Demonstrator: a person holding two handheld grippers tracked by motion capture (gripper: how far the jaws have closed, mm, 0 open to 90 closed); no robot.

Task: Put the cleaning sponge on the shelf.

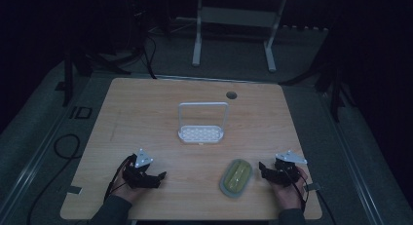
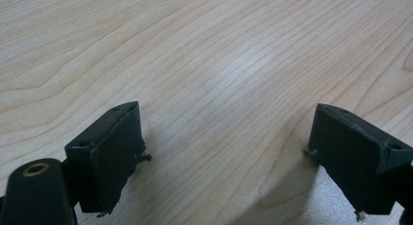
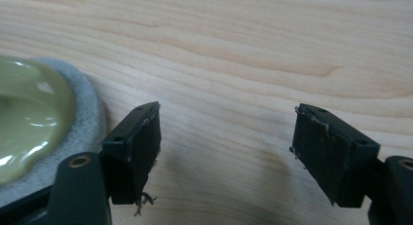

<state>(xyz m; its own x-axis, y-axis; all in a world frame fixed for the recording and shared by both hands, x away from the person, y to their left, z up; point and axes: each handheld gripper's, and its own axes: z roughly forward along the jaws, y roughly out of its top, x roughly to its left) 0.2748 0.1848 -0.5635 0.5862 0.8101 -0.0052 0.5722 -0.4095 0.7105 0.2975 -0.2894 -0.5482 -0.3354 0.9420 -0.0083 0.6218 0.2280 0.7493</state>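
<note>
Wooden table (image 1: 146, 108) with no readable writing, green dish (image 1: 236, 175) on grey pad (image 1: 229, 191), left claw (image 1: 157, 178) released, right claw (image 1: 264, 170) released beside the dish.

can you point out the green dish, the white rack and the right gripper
green dish (image 1: 236, 173), high view, on its glossy middle
white rack (image 1: 201, 134), high view, on its perforated base
right gripper (image 3: 226, 137), right gripper view, midway between its open fingertips

desk (image 1: 146, 113): 1 | white rack (image 1: 202, 123): 1, at desk middle | green dish (image 1: 236, 174): 1 | grey pad (image 1: 229, 189): 1, under dish | grippers: 2, left gripper (image 1: 158, 178), right gripper (image 1: 263, 169)
</note>
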